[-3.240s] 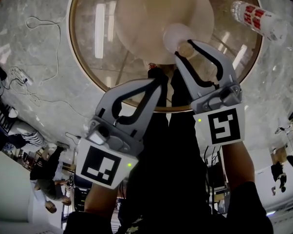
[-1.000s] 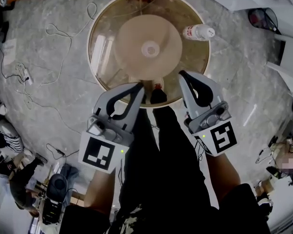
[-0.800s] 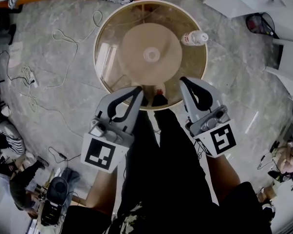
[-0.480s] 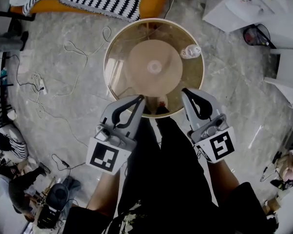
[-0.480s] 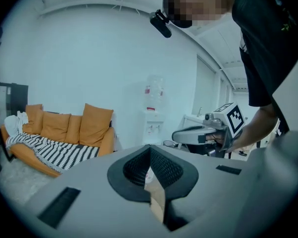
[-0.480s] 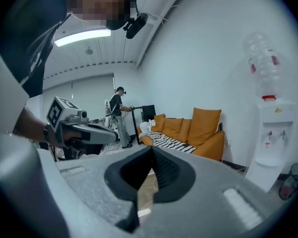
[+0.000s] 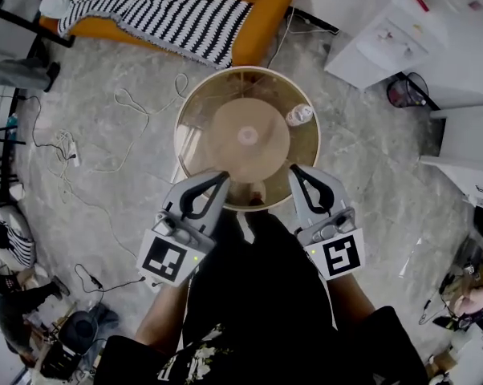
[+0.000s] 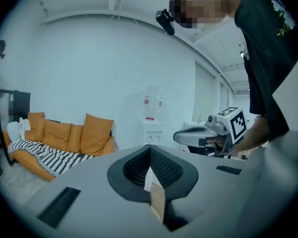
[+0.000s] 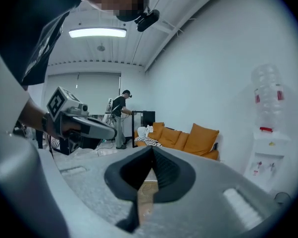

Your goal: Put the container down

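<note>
The container is a clear plastic bottle (image 7: 299, 115) with a red label. It stands upright on the right part of the round glass table (image 7: 195, 112), free of both grippers. My left gripper (image 7: 224, 175) hangs over the table's near edge, shut and empty. On the other side, my right gripper (image 7: 294, 168) is shut too, with nothing held. In the left gripper view the jaws (image 8: 150, 155) meet in a line and the right gripper (image 8: 211, 132) shows beyond them. The right gripper view shows its jaws (image 9: 151, 157) closed and the left gripper (image 9: 79, 124) at the left.
An orange sofa (image 7: 249, 6) with a striped blanket (image 7: 173, 14) stands beyond the table. White furniture (image 7: 410, 34) is at the upper right. Cables (image 7: 129, 127) lie on the marble floor at the left. A water dispenser (image 9: 268, 133) stands by the wall. A person (image 9: 120, 114) stands far off.
The head view has risen and pulled back, so the table looks smaller and the sofa has come into sight. Both grippers stay shut near the table's near edge. The bottle stays on the table.
</note>
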Tool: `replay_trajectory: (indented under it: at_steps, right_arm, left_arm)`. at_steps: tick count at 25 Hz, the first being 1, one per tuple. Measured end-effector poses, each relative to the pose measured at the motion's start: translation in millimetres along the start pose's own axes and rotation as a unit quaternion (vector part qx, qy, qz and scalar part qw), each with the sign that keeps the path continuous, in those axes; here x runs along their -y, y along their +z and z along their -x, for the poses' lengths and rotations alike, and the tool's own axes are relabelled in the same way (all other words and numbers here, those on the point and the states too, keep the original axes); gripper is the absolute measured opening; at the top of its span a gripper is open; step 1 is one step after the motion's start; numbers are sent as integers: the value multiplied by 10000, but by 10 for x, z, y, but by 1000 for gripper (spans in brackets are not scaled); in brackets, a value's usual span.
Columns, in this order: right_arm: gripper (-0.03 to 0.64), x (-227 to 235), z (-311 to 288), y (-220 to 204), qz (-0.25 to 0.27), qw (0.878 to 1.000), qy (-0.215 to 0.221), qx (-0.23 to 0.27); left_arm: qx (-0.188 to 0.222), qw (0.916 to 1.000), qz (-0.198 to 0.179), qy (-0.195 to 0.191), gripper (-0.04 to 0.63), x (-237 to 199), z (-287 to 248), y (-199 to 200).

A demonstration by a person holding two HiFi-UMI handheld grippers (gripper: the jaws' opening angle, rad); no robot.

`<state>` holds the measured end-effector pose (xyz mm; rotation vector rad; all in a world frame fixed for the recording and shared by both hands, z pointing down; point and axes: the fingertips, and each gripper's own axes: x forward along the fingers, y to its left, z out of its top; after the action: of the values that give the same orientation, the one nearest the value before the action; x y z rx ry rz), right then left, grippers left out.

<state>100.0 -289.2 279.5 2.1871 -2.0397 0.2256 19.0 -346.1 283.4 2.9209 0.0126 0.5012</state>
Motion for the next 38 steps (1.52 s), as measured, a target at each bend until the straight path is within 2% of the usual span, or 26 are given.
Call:
replay_trajectory:
  at_steps: [5, 11, 17, 21, 25, 38]
  right_arm:
    - [-6, -130, 105, 214, 31, 9996, 277, 65]
    - [-6, -268, 150, 720, 398, 9978, 348, 389]
    - [-6, -181, 181, 898, 181, 9986, 303, 394]
    - [-6, -226, 157, 1002, 437, 9971, 483, 391]
    - [-6, -305, 97, 1112, 464, 9958, 613, 489]
    - [-6, -277, 98, 1130, 522, 9943, 803, 475]
  left_arm:
    - [168, 9995, -253, 74, 5, 118, 106, 359]
    - [454, 9981, -392, 156, 5, 188, 264, 738]
    - [898, 9948, -462, 131, 5, 350, 323, 1064]
    - [945, 9929, -592, 403, 5, 323, 407, 1143]
    - [1001, 9913, -676, 532, 5, 279, 453, 1192]
    - [1038, 9905, -692, 583, 5, 317, 327, 1287]
